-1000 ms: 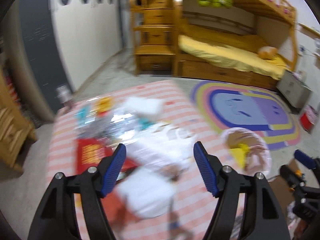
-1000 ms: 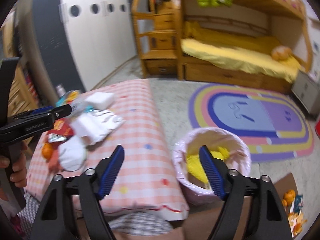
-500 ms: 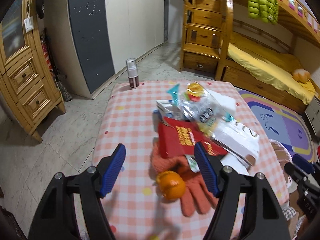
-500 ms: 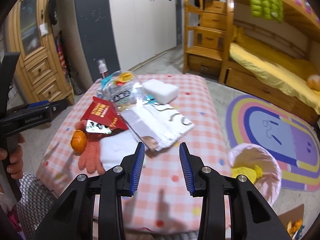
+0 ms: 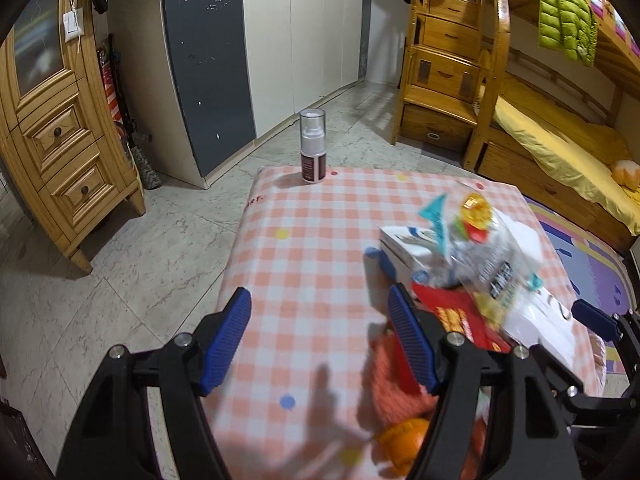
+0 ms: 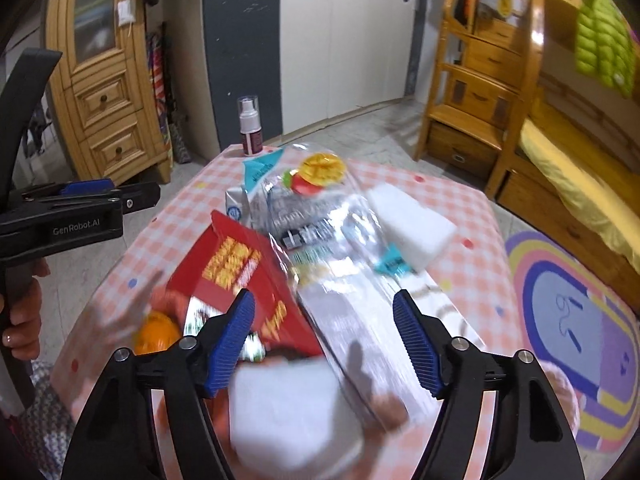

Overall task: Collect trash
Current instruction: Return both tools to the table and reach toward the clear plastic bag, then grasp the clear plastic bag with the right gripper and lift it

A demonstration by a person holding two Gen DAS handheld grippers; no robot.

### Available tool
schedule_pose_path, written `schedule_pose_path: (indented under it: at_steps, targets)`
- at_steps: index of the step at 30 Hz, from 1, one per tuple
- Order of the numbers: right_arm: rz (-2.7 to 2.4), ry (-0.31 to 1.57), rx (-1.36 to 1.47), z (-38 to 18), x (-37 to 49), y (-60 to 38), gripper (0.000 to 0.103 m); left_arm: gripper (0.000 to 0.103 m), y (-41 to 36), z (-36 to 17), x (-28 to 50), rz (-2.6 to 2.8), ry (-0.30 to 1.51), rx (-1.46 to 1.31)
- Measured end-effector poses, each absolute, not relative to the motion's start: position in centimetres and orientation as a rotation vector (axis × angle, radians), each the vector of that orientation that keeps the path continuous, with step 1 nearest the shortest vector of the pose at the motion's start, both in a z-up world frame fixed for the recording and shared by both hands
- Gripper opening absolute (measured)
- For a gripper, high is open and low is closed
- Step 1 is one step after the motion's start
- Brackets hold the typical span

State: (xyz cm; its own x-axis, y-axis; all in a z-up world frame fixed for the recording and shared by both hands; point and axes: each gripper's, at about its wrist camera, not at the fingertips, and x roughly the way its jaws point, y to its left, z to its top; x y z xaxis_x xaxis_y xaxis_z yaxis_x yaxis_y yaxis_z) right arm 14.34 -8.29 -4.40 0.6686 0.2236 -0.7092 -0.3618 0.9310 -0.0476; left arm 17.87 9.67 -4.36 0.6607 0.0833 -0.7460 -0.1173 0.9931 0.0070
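Right wrist, white sponge, left wrist hides it, both claws wide

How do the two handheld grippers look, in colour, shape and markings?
Both the left gripper and the right gripper have black plastic frames with silver screws and ribbed blue pads on the jaws. The left gripper's side reads "GenRobot.AI" in the right wrist view. No cables show.

On the table a spray bottle stands at the far edge. Nearer lies a heap: a clear wrapper on top, a packet left of it, an orange at the packet's near left.
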Motion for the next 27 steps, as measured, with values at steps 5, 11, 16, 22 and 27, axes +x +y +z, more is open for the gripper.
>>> schedule_pose_path:
  at_steps: [5,11,16,22,27]
  targets:
    - [0.326,0.777,-0.233,-5.8,17.0,-6.0,0.086,0.069,10.2,-5.1,20.1,0.128,0.854,-0.051]
    - [0.304,0.805,-0.278,-7.8,18.5,-4.9,0.087,0.069,10.6,-5.9,21.2,0.117,0.866,-0.073]
    - [0.282,0.809,-0.263,-7.6,18.3,-5.5,0.052,0.069,10.3,-6.1,21.1,0.115,0.870,-0.071]
    - [0.270,0.730,-0.233,-5.3,16.1,-6.8,0.018,0.069,10.0,-5.4,20.6,0.122,0.856,-0.056]
    - [0.262,0.662,-0.148,-2.6,15.1,-8.9,0.007,0.069,8.9,-3.8,19.5,0.110,0.832,-0.040]
